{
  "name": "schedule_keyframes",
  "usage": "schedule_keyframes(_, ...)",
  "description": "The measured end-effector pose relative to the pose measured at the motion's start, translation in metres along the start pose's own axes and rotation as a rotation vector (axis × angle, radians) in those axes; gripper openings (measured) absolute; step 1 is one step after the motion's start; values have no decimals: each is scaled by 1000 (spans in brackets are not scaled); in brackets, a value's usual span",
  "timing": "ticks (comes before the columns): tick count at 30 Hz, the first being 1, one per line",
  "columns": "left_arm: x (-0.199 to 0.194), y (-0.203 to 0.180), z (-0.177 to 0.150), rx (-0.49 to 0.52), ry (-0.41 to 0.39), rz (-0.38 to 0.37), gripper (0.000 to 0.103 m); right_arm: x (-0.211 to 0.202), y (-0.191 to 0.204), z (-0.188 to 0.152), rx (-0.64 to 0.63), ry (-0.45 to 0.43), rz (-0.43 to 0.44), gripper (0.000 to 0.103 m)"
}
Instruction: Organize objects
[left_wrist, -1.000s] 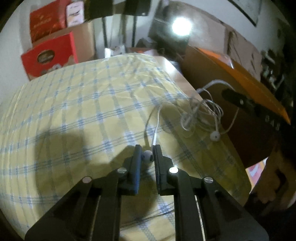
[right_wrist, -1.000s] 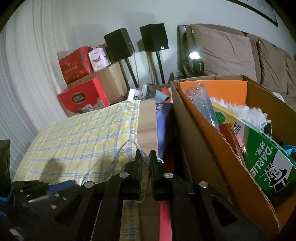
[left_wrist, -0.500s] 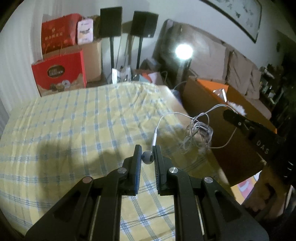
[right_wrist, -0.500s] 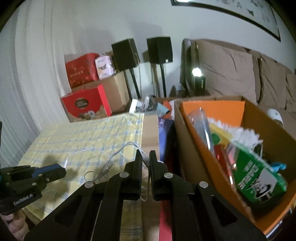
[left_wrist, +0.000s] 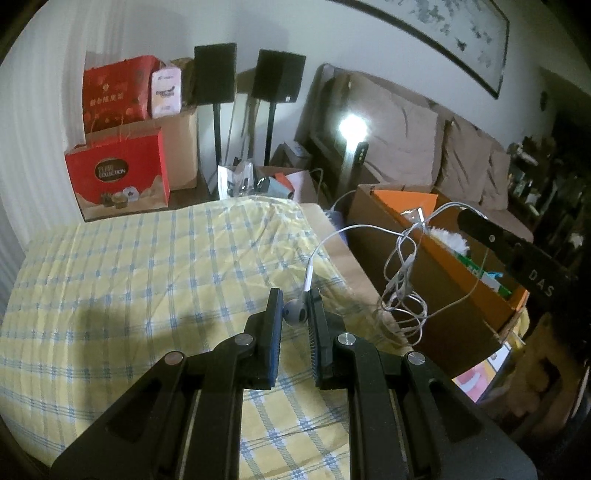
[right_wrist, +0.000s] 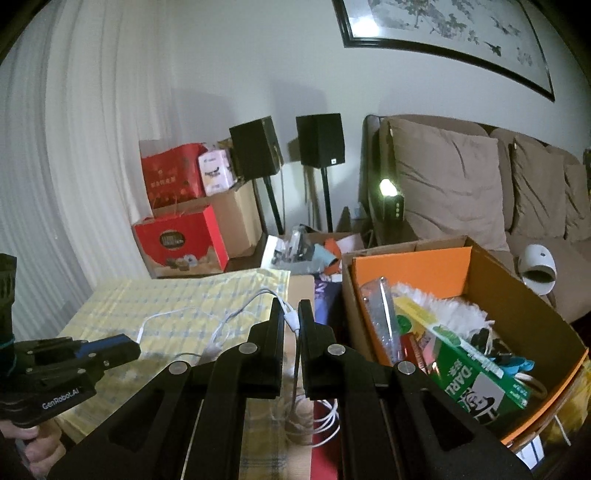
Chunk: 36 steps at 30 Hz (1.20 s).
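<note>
White wired earphones hang in the air between my two grippers above the yellow checked tablecloth (left_wrist: 147, 266). My left gripper (left_wrist: 294, 308) is shut on one earbud (left_wrist: 294, 312), whose thin stem points up and away. The tangled cable (left_wrist: 402, 280) loops to the right of it toward my right gripper (left_wrist: 480, 227). In the right wrist view my right gripper (right_wrist: 291, 314) is shut on the white cable junction (right_wrist: 291, 319), and more cable (right_wrist: 236, 314) trails left toward the left gripper (right_wrist: 110, 347) and down below the fingers.
An open cardboard box (right_wrist: 517, 295) with an orange liner stands right of the table, holding a green toothpaste carton (right_wrist: 476, 373), a duster and other items. Red gift boxes (left_wrist: 118, 177), two black speakers (left_wrist: 280, 77) and a sofa (right_wrist: 461, 184) lie beyond.
Both grippers have risen, lifting the earphones and their tangled cable off the tablecloth. The views have tilted up, showing more wall, speakers and sofa.
</note>
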<state>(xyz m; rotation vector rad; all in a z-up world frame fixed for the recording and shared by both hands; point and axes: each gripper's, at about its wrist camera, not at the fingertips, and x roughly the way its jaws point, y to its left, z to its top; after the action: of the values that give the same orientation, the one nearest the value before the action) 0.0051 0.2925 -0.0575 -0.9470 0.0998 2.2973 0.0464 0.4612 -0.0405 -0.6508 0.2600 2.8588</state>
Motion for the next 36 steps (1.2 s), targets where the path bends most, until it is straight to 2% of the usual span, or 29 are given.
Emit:
schedule_keyframes(22, -23, -9, 9, 16, -51, -18, 12, -37, 0, 18, -12, -86, -8, 6)
schedule_keyframes(36, -32, -12, 14, 23, -70, -29, 12, -44, -3, 25, 2, -97, 2, 6)
